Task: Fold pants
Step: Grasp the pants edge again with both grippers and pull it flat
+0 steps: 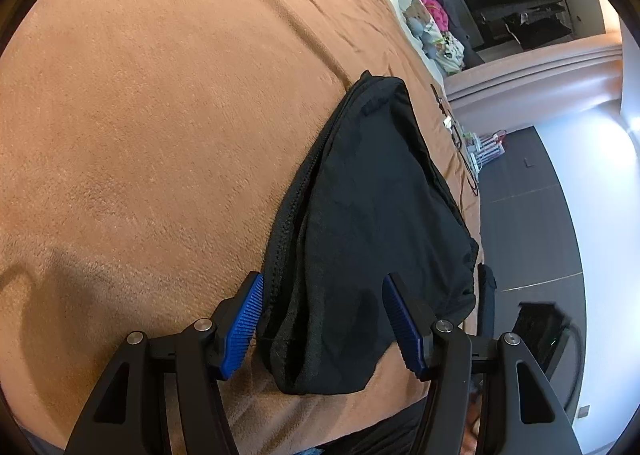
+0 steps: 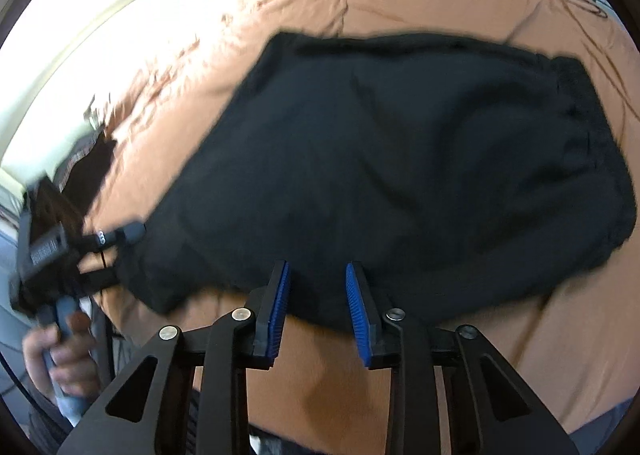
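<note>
Only one folded pair of pants [image 1: 372, 223] lies between two empty, wide-open tongs: left tongs [image 1: 324, 319], right tongs [image 2: 318, 307].

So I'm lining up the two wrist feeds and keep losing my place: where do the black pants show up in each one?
Left wrist: the black pants lie right of centre, running from mid-frame down between the open left gripper.
Right wrist: the pants fill the centre, just beyond the open right gripper.
Shared landmark: the orange blanket beneath them.
</note>
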`<control>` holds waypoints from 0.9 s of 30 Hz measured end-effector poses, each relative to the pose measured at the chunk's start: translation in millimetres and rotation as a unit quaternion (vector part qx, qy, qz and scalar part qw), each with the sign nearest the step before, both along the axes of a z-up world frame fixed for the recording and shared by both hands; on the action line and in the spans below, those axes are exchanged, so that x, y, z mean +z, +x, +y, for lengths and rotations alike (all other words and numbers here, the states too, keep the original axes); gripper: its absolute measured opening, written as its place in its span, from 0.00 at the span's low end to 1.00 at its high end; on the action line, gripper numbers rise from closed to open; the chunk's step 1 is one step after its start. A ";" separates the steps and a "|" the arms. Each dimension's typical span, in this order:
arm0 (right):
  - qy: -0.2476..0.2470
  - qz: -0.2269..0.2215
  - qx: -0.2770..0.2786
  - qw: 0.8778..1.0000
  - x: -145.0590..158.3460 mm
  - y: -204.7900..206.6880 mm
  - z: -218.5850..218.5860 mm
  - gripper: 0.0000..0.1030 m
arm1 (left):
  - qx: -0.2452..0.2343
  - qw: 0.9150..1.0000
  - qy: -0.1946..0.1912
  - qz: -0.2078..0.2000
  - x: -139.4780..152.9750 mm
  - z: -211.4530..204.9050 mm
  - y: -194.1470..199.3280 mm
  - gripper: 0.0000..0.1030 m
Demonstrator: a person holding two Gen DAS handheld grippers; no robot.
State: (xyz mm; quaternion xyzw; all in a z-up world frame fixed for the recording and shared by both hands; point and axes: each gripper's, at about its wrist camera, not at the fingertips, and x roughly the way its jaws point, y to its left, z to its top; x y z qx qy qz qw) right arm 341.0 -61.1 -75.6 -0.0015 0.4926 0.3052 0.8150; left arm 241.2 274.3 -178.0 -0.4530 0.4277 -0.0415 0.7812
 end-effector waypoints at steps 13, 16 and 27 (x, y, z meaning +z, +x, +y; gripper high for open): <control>0.000 -0.027 -0.012 1.000 41.0 20.1 2.3 0.23 | 0.027 0.999 -0.015 0.014 1.2 0.6 -3.7 0.41; 0.001 -0.024 -0.012 1.000 40.6 32.4 13.2 0.23 | 0.034 0.999 -0.014 0.022 0.6 0.3 -2.2 0.36; -0.025 0.001 -0.018 1.000 14.7 88.7 52.1 0.23 | 0.057 0.998 -0.020 0.036 -1.6 7.4 2.6 0.36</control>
